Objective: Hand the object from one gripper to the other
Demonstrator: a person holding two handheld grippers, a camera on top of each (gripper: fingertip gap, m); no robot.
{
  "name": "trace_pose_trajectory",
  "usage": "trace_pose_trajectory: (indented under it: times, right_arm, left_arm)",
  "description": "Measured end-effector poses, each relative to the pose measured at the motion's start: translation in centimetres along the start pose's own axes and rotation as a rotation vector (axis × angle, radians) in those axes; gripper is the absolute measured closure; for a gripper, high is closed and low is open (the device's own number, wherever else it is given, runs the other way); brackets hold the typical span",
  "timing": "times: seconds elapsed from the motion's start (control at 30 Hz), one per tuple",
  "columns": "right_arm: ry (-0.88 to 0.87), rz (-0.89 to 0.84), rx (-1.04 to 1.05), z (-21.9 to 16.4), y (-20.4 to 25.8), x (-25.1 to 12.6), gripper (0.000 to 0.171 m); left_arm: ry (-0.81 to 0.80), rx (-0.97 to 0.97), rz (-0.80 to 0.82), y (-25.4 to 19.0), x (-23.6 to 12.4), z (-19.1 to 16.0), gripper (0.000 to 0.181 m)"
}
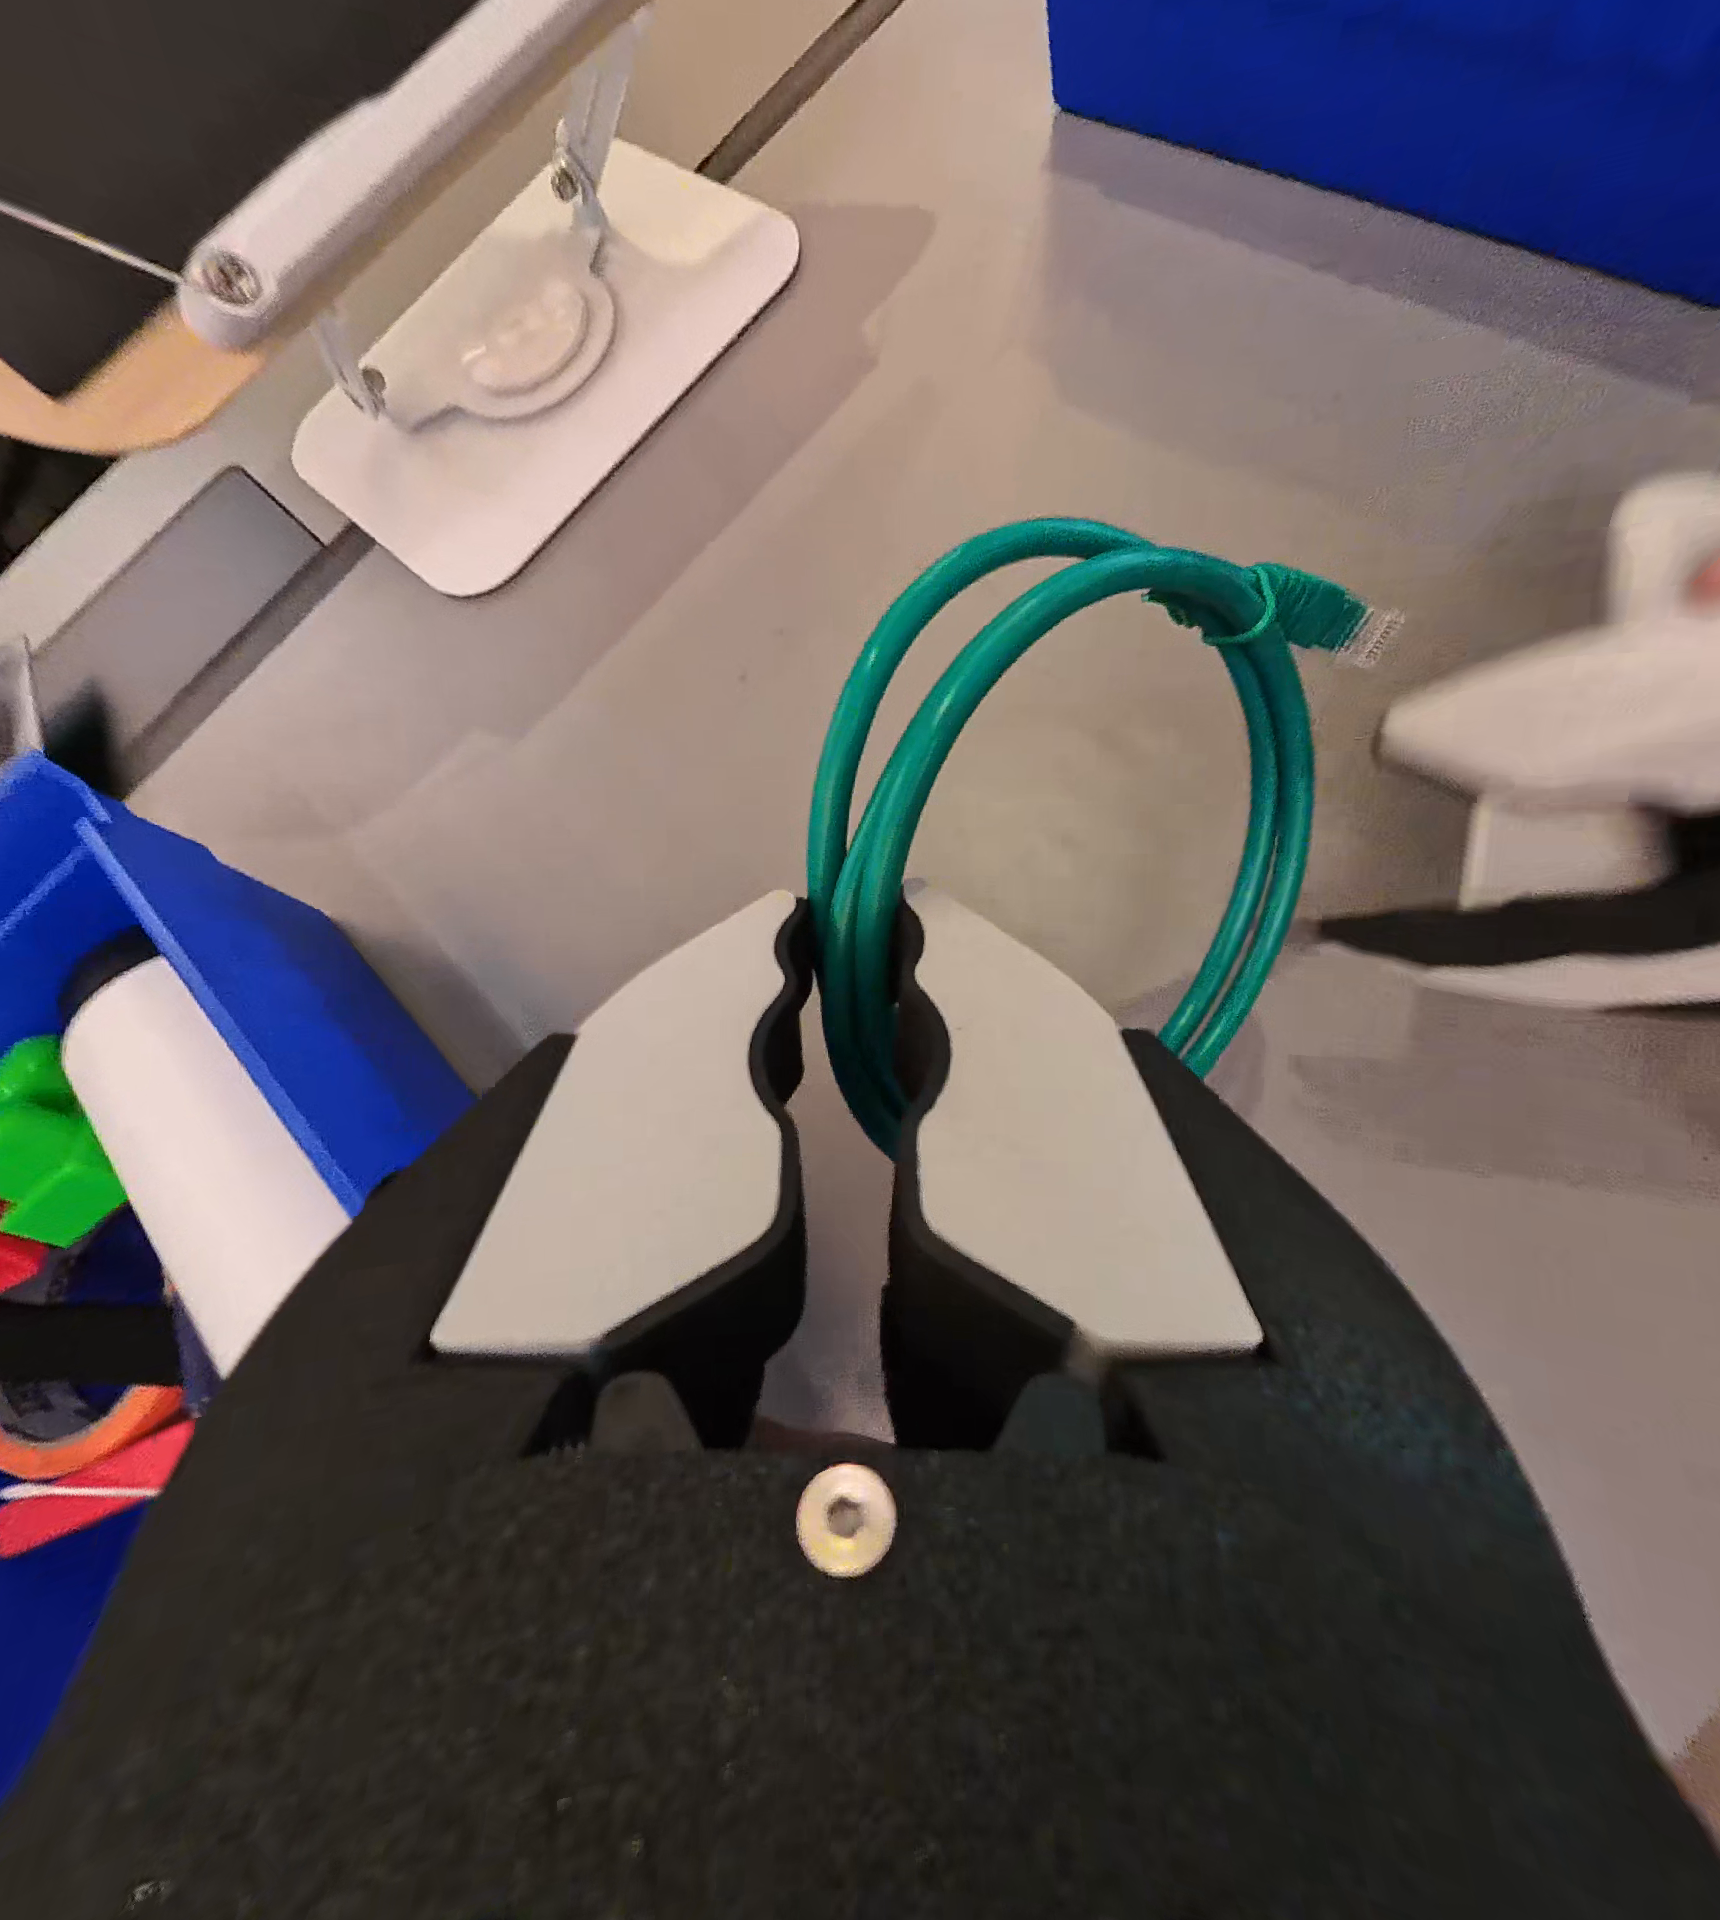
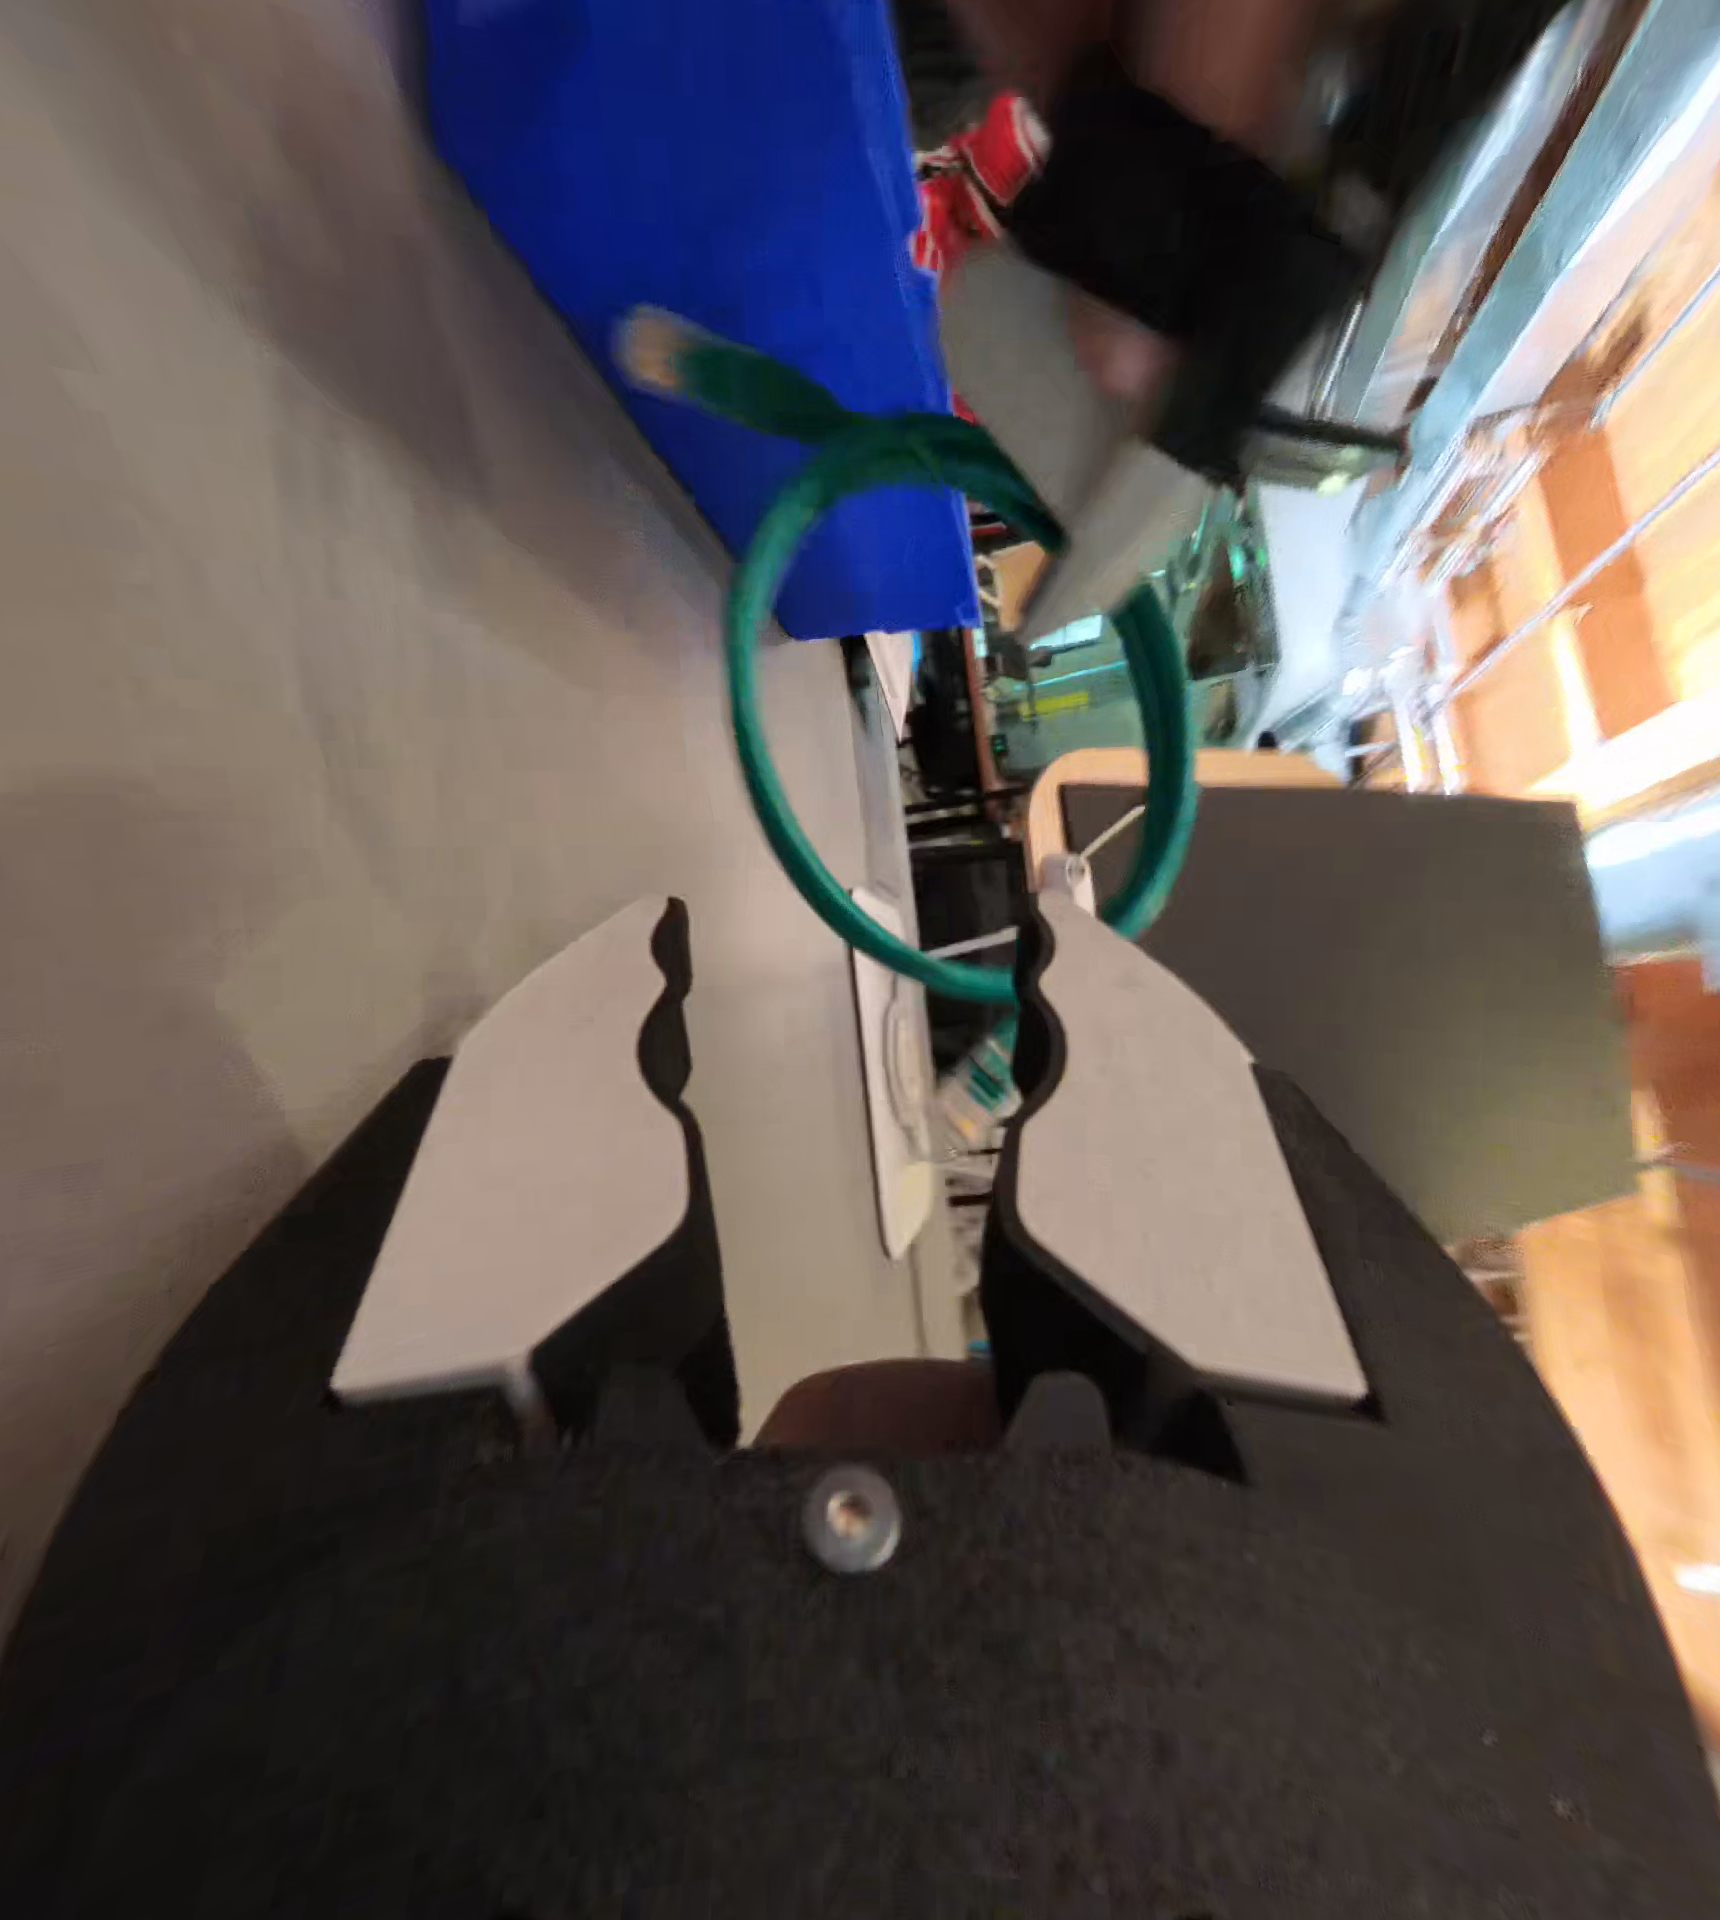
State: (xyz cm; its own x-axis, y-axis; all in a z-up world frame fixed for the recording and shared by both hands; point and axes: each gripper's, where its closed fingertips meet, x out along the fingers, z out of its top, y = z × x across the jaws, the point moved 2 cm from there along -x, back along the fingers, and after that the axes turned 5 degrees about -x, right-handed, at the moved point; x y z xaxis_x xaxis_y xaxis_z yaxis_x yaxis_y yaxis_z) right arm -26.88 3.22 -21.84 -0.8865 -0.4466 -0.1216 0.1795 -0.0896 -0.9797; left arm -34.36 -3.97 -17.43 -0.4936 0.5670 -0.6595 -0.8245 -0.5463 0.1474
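- No writing, label, brand, number or sign can be read in either view.
- The round disc on the white stand base point(image 1: 544, 343), near the desk's far edge, bears faint raised marks, too blurred to read.
- The green patches among the far background clutter point(image 2: 1053, 707) in the right wrist view are too small and smeared to make out.

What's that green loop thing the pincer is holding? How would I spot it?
Start at the grey table between the two blue bins. Above it, the left gripper pinches a coiled green cable, its loop standing upright. It is the only green ring, tied at the top, with clear plastic plugs at its ends.
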Motion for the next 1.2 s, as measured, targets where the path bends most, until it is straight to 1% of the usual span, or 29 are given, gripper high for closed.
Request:
trace_pose_trajectory:
  times: [0.07,0.2,0.23,0.27,0.3,0.47,0.5,0.53,0.57,0.63,0.7,0.77,0.83,0.9,0.93,0.97,1.0,1.07,1.1,1.13,1.2]
  right_arm:
    - [0.006,0.012,-0.090,1.4,1.8,0.8,0.117]
    - [0.085,-0.043,-0.175,1.8,2.3,2.7,0.121]
    - [0.092,-0.074,-0.180,1.9,2.0,2.9,0.135]
    - [0.092,-0.121,-0.188,2.2,1.4,2.8,0.161]
    - [0.075,-0.136,-0.206,2.6,1.1,2.7,0.165]
    - [0.062,-0.138,-0.190,2.8,0.7,2.4,0.167]
    - [0.053,-0.137,-0.190,2.7,0.6,2.4,0.167]
    - [0.043,-0.132,-0.181,2.6,0.5,2.3,0.166]
    - [0.037,-0.128,-0.173,2.4,0.3,2.3,0.166]
    - [0.017,-0.099,-0.118,1.7,-0.3,1.9,0.167]
    - [-0.009,-0.040,-0.029,0.5,-1.0,1.4,0.166]
    - [0.000,-0.044,0.031,-1.5,-2.8,0.5,0.166]
    - [-0.022,0.012,0.137,-3.6,-4.6,-0.7,0.166]
    - [0.000,0.059,0.242,-6.7,-7.6,-2.4,0.166]
    - [0.026,0.056,0.290,-8.6,-9.9,-3.5,0.166]
    - [0.051,0.054,0.347,-10.6,-12.3,-4.8,0.166]
    - [0.075,0.089,0.423,-12.6,-14.2,-6.1,0.166]
    - [0.196,0.152,0.565,-17.6,-17.2,-8.6,0.166]
    - [0.273,0.180,0.617,-20.4,-17.8,-9.6,0.166]
    - [0.357,0.240,0.664,-23.3,-17.4,-10.2,0.165]
    - [0.560,0.353,0.669,-29.3,-15.2,-10.8,0.165]
  left_arm:
    - [0.018,-0.033,-0.006,-0.2,0.0,0.0,0.169]
    - [0.047,-0.068,-0.022,-0.8,-0.3,-0.1,0.169]
    - [0.047,-0.075,-0.029,-1.0,-0.4,-0.1,0.169]
    - [0.053,-0.081,-0.031,-1.1,-0.4,-0.1,0.169]
    - [0.057,-0.080,-0.030,-1.1,-0.5,-0.2,0.169]
    - [-0.003,-0.106,-0.052,-1.2,-0.6,0.5,0.168]
    - [-0.020,-0.119,-0.056,-1.3,-0.7,0.6,0.166]
    - [-0.037,-0.148,-0.044,-1.1,-1.0,0.8,0.157]
    - [-0.048,-0.205,-0.019,-1.0,-1.6,1.0,0.143]
    - [-0.152,-0.332,-0.007,-1.2,-4.6,2.9,0.140]
    - [-0.295,-0.363,0.052,-1.1,-8.1,4.0,0.140]
    - [-0.385,-0.387,0.104,-1.4,-10.1,3.1,0.140]
    - [-0.424,-0.410,0.086,-2.8,-10.2,0.9,0.140]
    - [-0.433,-0.439,0.077,-4.5,-9.0,-2.3,0.140]
    - [-0.427,-0.429,0.076,-5.2,-8.1,-3.8,0.143]
    - [-0.405,-0.398,0.092,-5.6,-7.3,-5.1,0.144]
    - [-0.368,-0.358,0.112,-5.8,-6.4,-6.1,0.144]
    - [-0.314,-0.309,0.113,-6.0,-5.3,-6.6,0.144]
    - [-0.323,-0.305,0.098,-6.1,-5.1,-6.3,0.144]
    - [-0.340,-0.304,0.077,-6.3,-5.0,-5.9,0.144]
    - [-0.343,-0.287,0.040,-6.8,-4.6,-5.6,0.144]
